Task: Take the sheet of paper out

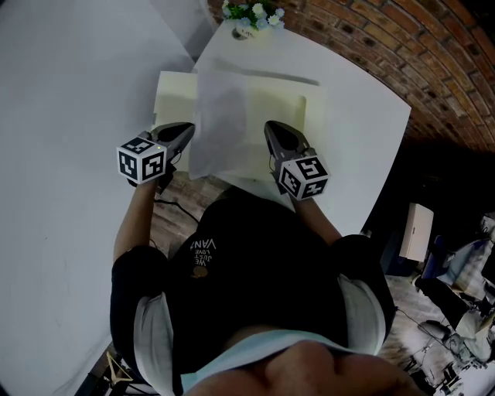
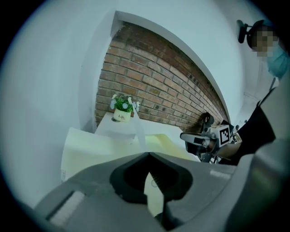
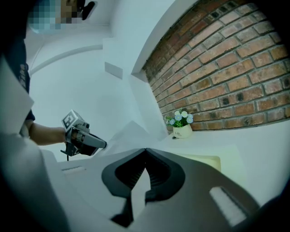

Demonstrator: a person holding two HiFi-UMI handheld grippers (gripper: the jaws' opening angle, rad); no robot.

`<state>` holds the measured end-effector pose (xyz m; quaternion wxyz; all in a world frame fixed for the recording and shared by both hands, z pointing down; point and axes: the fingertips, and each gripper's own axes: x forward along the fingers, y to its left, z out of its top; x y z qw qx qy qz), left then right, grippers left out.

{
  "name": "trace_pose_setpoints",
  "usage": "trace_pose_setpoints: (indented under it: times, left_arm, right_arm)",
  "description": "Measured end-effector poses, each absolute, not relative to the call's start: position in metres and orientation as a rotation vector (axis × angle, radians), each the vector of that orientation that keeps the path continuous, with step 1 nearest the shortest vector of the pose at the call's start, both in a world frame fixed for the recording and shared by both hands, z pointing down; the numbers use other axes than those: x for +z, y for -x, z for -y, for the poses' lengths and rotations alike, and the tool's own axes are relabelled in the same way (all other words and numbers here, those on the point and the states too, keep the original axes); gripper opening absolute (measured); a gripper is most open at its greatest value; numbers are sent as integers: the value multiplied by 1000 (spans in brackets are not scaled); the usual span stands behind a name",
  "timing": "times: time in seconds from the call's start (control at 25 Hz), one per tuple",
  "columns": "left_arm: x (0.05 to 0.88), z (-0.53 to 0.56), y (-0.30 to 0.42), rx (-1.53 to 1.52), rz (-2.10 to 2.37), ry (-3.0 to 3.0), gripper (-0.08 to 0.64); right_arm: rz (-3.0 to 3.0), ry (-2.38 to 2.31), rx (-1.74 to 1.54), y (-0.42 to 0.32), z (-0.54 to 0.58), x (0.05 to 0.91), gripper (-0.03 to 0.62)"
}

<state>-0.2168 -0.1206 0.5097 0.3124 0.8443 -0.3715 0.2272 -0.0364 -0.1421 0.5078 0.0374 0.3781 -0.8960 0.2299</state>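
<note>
A white sheet of paper [image 1: 220,116] stands lifted above a pale yellow folder [image 1: 274,104] that lies flat on the white table [image 1: 348,116]. My left gripper [image 1: 190,128] is shut on the sheet's left edge. In the left gripper view the sheet [image 2: 138,129] runs edge-on from the closed tips of the left gripper [image 2: 147,153] over the folder [image 2: 90,145]. My right gripper [image 1: 269,126] is shut, its tips over the folder's near right part; nothing shows clamped in it. From the right gripper [image 3: 145,149], the raised sheet [image 3: 129,131] shows ahead and the folder [image 3: 204,161] to the right.
A small pot of white flowers [image 1: 251,17] stands at the table's far end against a brick wall [image 1: 402,46]. A white wall [image 1: 69,93] closes the left side. The person stands at the table's near edge; clutter lies on the floor at the lower right.
</note>
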Motion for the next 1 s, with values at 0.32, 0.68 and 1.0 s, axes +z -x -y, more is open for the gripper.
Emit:
trace_pose_setpoints:
  times: [0.32,0.68,1.0]
  left_arm:
    - [484,122,216,635,971,-2306,0]
    - [444,126,202,707,923,-2456,0]
    - [417,129,188,770,906,-2585,0]
  right_arm:
    - [2759,-1145,694,41,144,505,-2]
    - [2777,-1151,708,42,147,501,-1]
    - [2798,-1197,665,34,160,491,-1]
